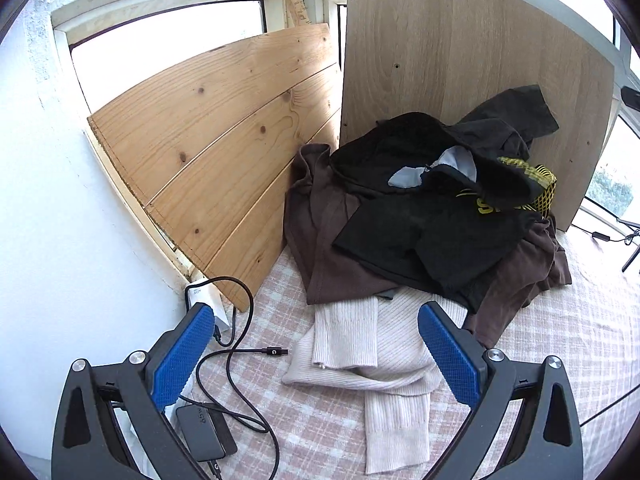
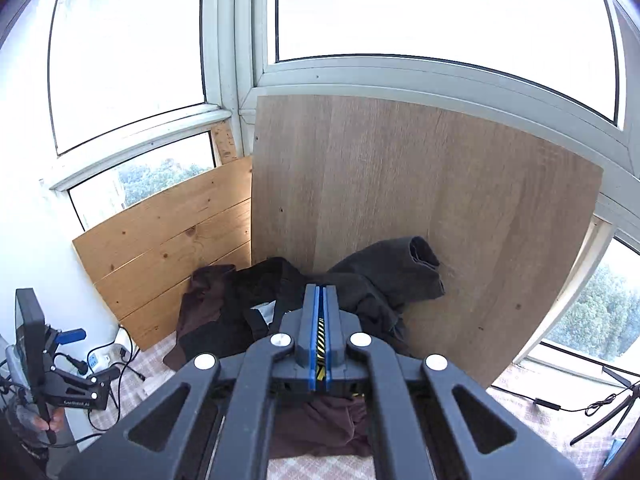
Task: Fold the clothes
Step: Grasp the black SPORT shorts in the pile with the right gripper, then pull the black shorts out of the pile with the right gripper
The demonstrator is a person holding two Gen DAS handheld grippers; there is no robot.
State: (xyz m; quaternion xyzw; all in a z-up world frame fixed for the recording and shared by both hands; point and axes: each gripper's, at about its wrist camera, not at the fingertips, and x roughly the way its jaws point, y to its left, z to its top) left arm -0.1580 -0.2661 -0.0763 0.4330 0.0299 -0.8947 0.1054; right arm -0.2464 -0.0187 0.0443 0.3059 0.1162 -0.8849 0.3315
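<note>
Right tool (image 2: 320, 300) is pressed together, pinching a yellow-black striped fabric bit, w/ the dark clothes pile (image 1: 432, 200) just beyond. Left tool (image 1: 316, 320) is spread wide, empty, above a cream sweater (image 1: 360, 344) at the pile's near edge on the checked bed (image 1: 560, 320). Risk, I'd judge: lifting could drag tangled garments; the charger cable (image 1: 240, 320) near left might snag.

Left gripper (image 1: 312, 328) is spread wide, nothing between its blue pads. Right gripper (image 2: 320, 300) is clamped tight, a yellow-black striped bit pinched between its pads.
</note>
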